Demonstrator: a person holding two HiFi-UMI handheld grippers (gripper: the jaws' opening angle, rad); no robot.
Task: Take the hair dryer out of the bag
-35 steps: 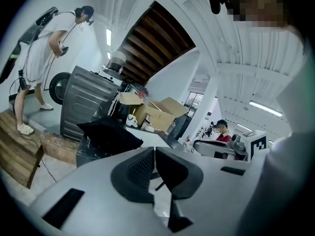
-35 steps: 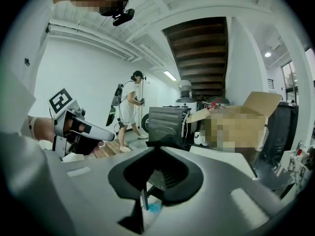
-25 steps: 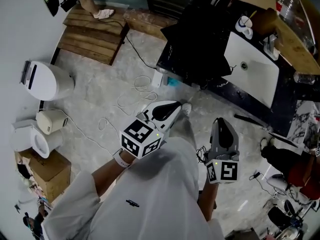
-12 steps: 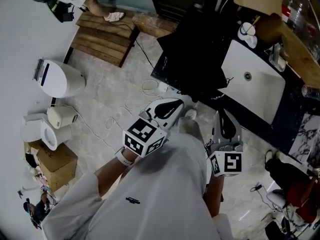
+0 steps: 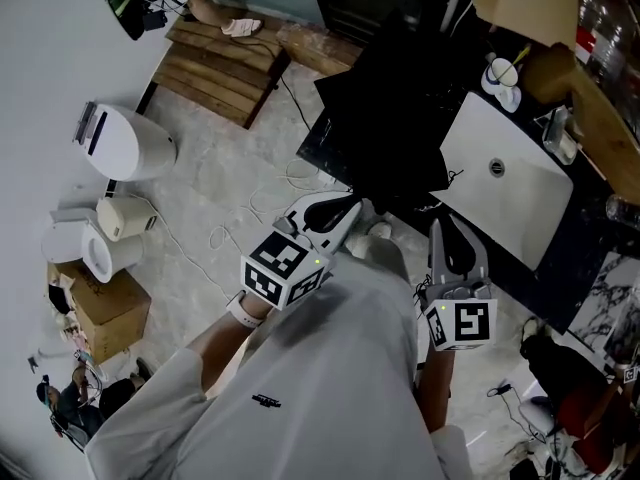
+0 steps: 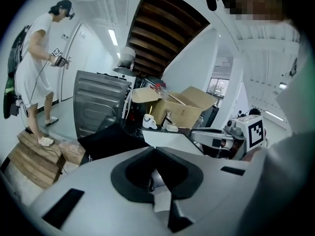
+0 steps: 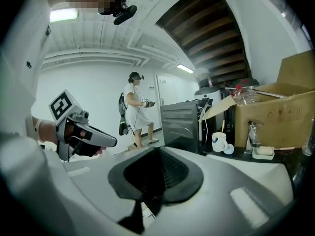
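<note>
Head view: your left hand-held gripper (image 5: 352,210) and right hand-held gripper (image 5: 445,233), both closed and empty, point at the black bag (image 5: 390,108), likely lining up to open it.

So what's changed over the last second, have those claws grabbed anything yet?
Not yet. The left claw and the right claw have both come forward, closer to the black bag. Nothing was taken hold of or let go. Both claws stay shut and empty, and the bag is untouched.
</note>
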